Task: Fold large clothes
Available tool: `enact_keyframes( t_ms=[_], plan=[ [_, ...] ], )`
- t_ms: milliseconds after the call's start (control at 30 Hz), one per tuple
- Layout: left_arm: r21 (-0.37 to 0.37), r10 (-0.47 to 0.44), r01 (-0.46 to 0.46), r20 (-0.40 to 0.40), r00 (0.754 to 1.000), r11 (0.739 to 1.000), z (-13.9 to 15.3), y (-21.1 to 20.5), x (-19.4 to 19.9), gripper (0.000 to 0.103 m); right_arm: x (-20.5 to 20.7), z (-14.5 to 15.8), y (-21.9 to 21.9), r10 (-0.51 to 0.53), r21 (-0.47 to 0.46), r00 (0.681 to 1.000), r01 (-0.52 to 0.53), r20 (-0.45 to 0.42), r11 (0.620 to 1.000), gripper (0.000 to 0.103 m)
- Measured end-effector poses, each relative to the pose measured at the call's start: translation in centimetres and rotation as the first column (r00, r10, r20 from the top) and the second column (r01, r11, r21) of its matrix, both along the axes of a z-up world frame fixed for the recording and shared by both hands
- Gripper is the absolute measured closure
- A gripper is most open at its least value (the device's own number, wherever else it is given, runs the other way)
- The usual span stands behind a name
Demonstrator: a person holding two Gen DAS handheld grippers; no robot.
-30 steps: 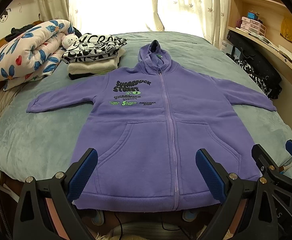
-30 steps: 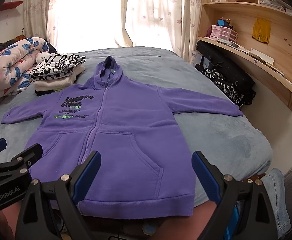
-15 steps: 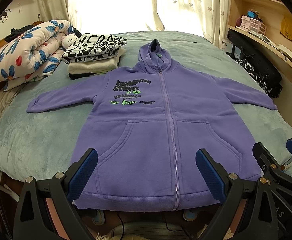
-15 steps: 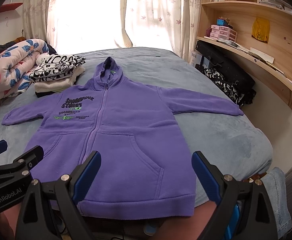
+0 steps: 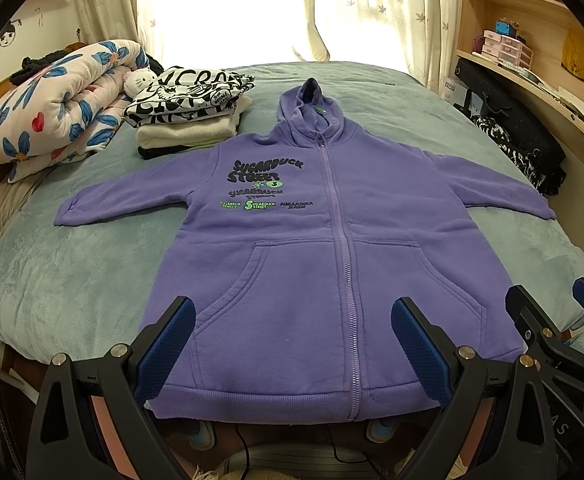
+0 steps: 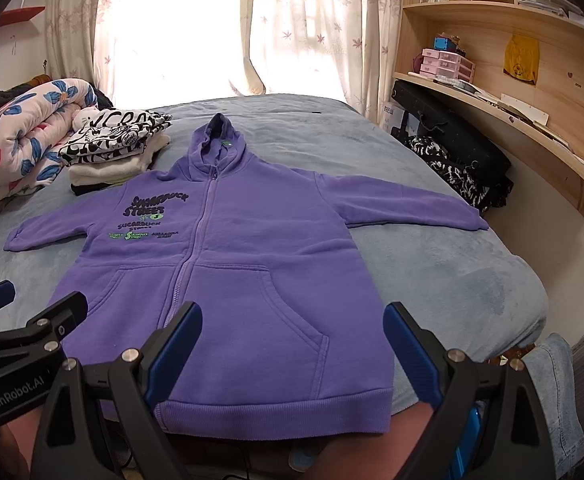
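Hard to read: small green print under the chest logo, blurred in both views. Near hem of the purple zip-up hooded sweatshirt (image 5: 343, 264) hangs over the bed edge, partly masked by gripper frames in both views. Far end of the grey-blue plush bedspread (image 5: 72, 280) washed out by window glare. Bottom garment in the stack of folded clothes w/ black-and-white print on top (image 5: 190, 114) mostly hidden, only a dark sliver showing. Small white plush toy (image 5: 140, 79) half tucked between that stack and the rolled white quilt w/ blue flowers (image 5: 52, 100).

Sweatshirt laid flat, front up, zipped, on the bedspread. Long axis runs near-to-far: hood toward the window, ribbed hem at the near edge. Sleeves spread out to both sides, angled slightly down toward the hem. Right-side cuff ends close to the black-and-white patterned fabric heap (image 6: 455, 172) by the wooden wall shelf (image 6: 511, 112).

Left gripper (image 5: 292, 344) w/ blue-padded fingers spread wide, holding nothing, above the hem. Right gripper (image 6: 292, 352) likewise spread wide, nothing btwn pads, over the near right pocket area. Contact w/ the fabric not determinable for either.
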State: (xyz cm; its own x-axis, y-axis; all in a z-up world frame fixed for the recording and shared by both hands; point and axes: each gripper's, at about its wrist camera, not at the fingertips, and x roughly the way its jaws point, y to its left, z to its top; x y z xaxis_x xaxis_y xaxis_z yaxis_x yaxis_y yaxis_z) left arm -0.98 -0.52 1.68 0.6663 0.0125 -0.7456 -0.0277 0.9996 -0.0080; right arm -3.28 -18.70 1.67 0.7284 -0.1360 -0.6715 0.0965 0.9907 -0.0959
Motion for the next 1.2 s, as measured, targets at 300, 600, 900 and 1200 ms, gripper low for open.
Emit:
enact_keyframes(
  t_ms=[300, 600, 900, 1200],
  plan=[
    [0.002, -0.002, 0.002, 0.002, 1.000, 1.000, -0.1, 0.2, 0.0, 0.005, 0.1, -0.1, -0.1, -0.001, -0.002, 1.000, 0.001, 0.001, 1.000, 0.010],
    [0.017, -0.008, 0.008, 0.001, 1.000, 1.000, -0.5, 0.3, 0.9, 0.005, 1.1, -0.6, -0.5, 0.001, 0.012, 1.000, -0.001, -0.008, 1.000, 0.010],
    [0.025, -0.002, 0.003, -0.026, 1.000, 1.000, -0.6, 0.3, 2.7, 0.005, 2.8, -1.3, -0.4, 0.011, 0.018, 1.000, -0.011, -0.015, 1.000, 0.010],
    [0.018, 0.007, -0.007, -0.019, 1.000, 1.000, -0.5, -0.1, 3.8, 0.005, 4.3, -1.2, -0.6, 0.019, 0.024, 1.000, -0.019, -0.005, 1.000, 0.010]
  ],
)
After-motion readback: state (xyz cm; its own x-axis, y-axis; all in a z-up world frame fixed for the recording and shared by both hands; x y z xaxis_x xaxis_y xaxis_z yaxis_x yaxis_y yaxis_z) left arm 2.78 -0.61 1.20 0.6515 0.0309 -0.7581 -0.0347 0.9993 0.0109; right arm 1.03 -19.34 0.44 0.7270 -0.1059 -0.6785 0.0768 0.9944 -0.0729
